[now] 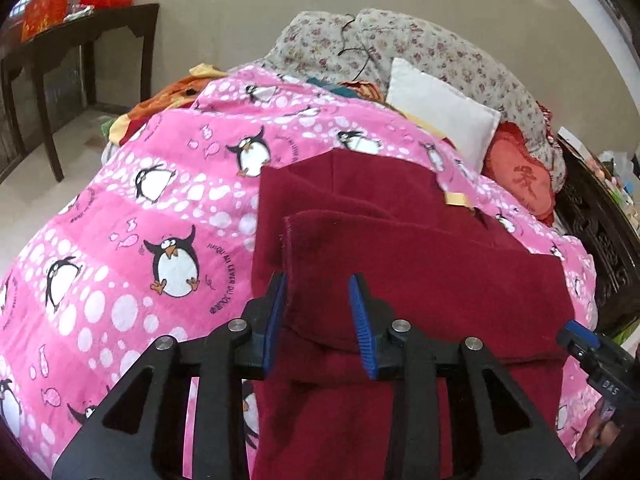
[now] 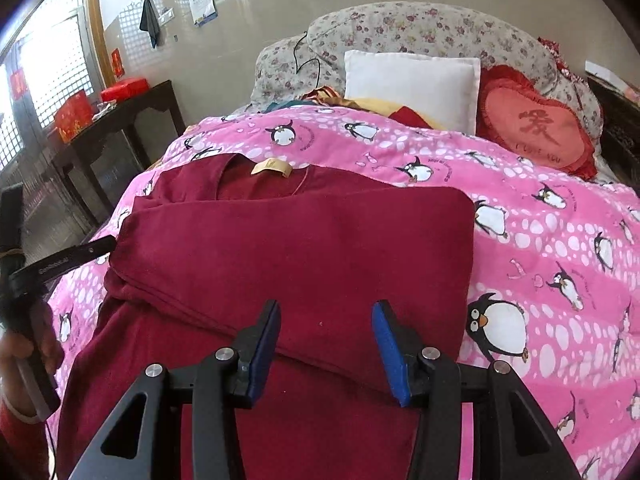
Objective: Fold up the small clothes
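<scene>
The dark red garment (image 1: 420,264) lies on the pink penguin quilt (image 1: 120,220) that covers the bed, its bottom part folded up over the body so that a doubled band runs across the middle of both views. In the left wrist view the left gripper (image 1: 320,316) sits at the left end of that band, low in the frame. The band's corner stands up between the jaws, touching the left pad, while the right pad stands clear of the cloth — parted, not pinching. In the right wrist view the right gripper (image 2: 326,344) hovers over the folded edge at lower centre; its jaws stand apart with only flat cloth under the gap, nothing clamped. The garment's long axis runs away from both grippers toward the tan neck label (image 2: 271,168) in the upper middle — so the next fold probably has to travel along that line.
</scene>
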`<state>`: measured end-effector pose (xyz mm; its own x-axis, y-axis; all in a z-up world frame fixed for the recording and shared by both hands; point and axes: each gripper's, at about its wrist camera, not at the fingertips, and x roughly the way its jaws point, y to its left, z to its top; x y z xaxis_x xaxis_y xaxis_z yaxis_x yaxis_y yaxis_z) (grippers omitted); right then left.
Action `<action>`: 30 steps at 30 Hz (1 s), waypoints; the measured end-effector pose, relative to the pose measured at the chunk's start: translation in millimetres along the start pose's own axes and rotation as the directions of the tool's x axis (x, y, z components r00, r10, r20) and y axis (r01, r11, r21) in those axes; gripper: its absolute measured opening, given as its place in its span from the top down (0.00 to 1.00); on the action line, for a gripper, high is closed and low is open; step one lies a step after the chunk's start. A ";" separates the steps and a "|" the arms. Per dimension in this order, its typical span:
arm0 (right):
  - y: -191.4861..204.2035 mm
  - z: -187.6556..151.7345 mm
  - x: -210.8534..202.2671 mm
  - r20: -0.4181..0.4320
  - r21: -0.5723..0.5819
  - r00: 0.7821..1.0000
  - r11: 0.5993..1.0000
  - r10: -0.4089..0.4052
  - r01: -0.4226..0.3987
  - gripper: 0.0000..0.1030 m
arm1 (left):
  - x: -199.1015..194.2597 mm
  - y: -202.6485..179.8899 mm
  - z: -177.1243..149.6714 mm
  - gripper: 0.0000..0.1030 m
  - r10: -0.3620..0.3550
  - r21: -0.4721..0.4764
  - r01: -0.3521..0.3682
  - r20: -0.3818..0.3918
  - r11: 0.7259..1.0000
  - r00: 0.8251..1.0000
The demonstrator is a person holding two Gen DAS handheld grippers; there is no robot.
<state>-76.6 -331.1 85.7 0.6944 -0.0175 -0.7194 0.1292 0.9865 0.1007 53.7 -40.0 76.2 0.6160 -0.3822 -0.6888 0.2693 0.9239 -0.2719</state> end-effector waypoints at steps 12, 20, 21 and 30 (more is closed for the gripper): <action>0.9 8.0 22.7 -0.009 0.027 1.000 0.999 -0.023 0.023 0.55 | 21.6 -26.3 -10.1 0.39 0.002 0.080 -0.003 0.015 0.997 1.000; 4.9 6.1 47.3 -0.032 0.001 0.996 0.997 -0.080 0.080 0.54 | 50.5 -29.4 -16.2 0.39 0.054 0.131 -0.054 0.004 0.990 0.999; 6.3 6.2 48.5 -0.033 -0.006 0.996 0.996 -0.088 0.088 0.54 | 51.8 -31.2 -17.1 0.39 0.062 0.142 -0.063 0.007 0.988 0.998; 13.7 2.7 34.8 -0.050 -0.001 0.996 0.997 -0.078 0.078 0.52 | 41.0 -29.3 -20.5 0.39 0.052 0.142 -0.057 0.037 0.988 0.998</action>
<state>-48.7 -318.6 63.9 0.6460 -0.0860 -0.7585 0.1823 0.9823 0.0439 55.9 -82.3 42.1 0.6565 -0.3338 -0.6764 0.3363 0.9322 -0.1337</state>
